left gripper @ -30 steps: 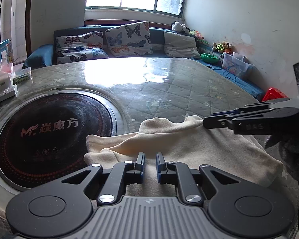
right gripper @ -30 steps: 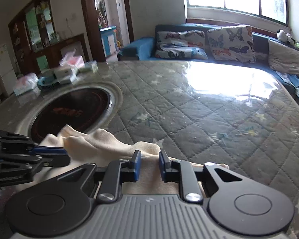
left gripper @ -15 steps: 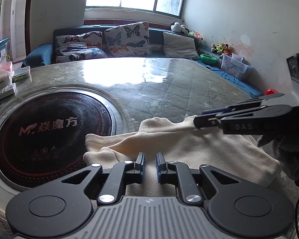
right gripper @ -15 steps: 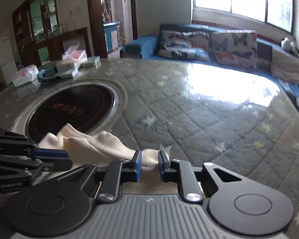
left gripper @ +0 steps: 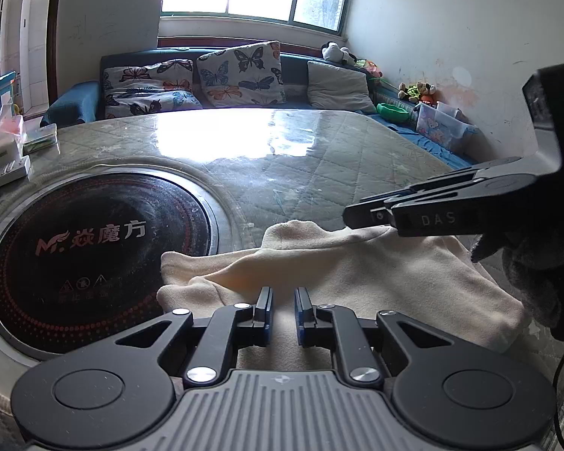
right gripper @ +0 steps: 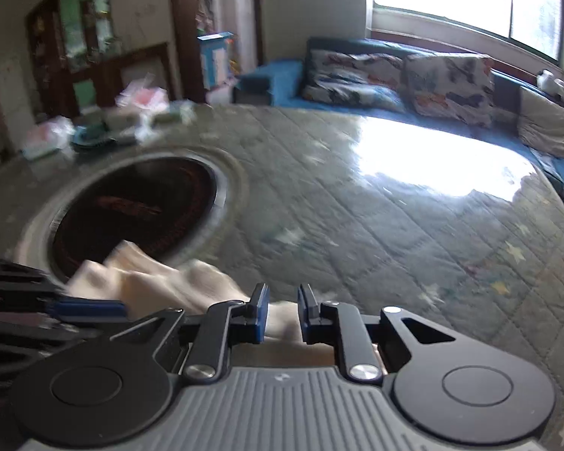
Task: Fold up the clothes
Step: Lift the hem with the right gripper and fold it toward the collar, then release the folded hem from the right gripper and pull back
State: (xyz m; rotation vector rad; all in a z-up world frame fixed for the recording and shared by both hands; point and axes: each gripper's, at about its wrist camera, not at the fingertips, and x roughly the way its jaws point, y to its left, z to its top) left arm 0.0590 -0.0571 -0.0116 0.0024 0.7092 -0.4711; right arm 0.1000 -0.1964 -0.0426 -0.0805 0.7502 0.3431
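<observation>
A cream garment (left gripper: 357,274) lies folded on the quilted table, next to the round black cooktop. My left gripper (left gripper: 283,310) is low over the garment's near edge, its jaws a narrow gap apart with cloth beneath them. My right gripper (left gripper: 351,215) comes in from the right with jaws nearly together, above the garment's far edge. In the blurred right wrist view the right gripper (right gripper: 282,310) has cream cloth (right gripper: 154,283) between and under its fingers. I cannot tell whether either gripper pinches the cloth.
A round black induction cooktop (left gripper: 90,248) is set into the table at the left. Boxes and packets (left gripper: 7,150) sit at the far left edge. A sofa with butterfly cushions (left gripper: 222,75) stands behind the table. The quilted cover (left gripper: 300,158) stretches beyond the garment.
My right gripper has risen and moved left over the garment, and its view swung quickly and blurred. My left gripper has stayed put over the near edge.
</observation>
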